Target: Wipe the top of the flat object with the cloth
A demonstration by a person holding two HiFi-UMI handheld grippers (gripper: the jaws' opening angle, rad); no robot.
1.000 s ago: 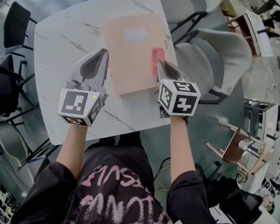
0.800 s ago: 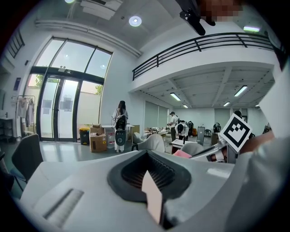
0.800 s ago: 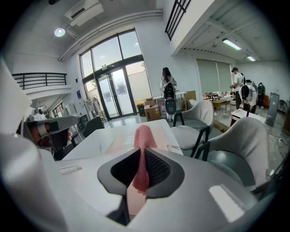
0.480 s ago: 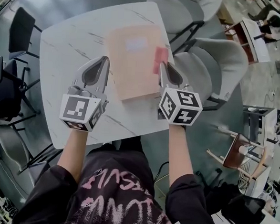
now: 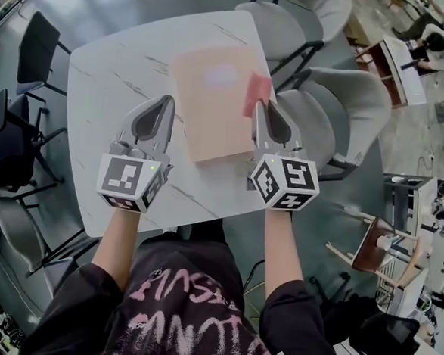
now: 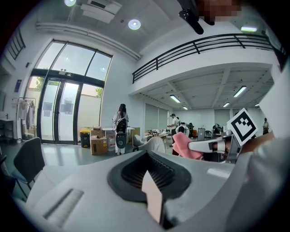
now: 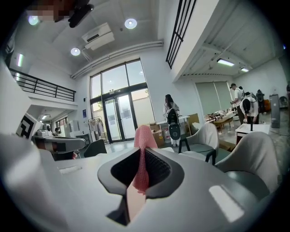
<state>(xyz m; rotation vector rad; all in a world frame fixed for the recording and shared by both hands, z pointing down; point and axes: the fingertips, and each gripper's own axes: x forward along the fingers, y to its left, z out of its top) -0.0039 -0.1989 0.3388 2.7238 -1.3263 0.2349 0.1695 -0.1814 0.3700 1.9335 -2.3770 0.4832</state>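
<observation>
A flat peach-coloured folder (image 5: 210, 104) lies on the white marble table (image 5: 110, 89). My right gripper (image 5: 259, 107) is shut on a pink cloth (image 5: 256, 92), which shows over the folder's right edge. In the right gripper view the cloth (image 7: 144, 154) stands pinched between the closed jaws of that gripper (image 7: 138, 181). My left gripper (image 5: 166, 102) is shut and holds nothing, just left of the folder. From the left gripper view I see its closed jaws (image 6: 152, 188) and the cloth (image 6: 183, 146) off to the right. Both gripper views look level across the room, not down at the table.
Grey chairs (image 5: 341, 98) stand at the table's right side and black chairs (image 5: 26, 53) at its left. The table's near edge (image 5: 165, 226) runs just below both grippers. People and desks (image 6: 120, 122) are far off in the hall.
The head view has drifted slightly, so the table sits a little further right. Both grippers keep their places beside the folder, and the cloth stays in the right gripper.
</observation>
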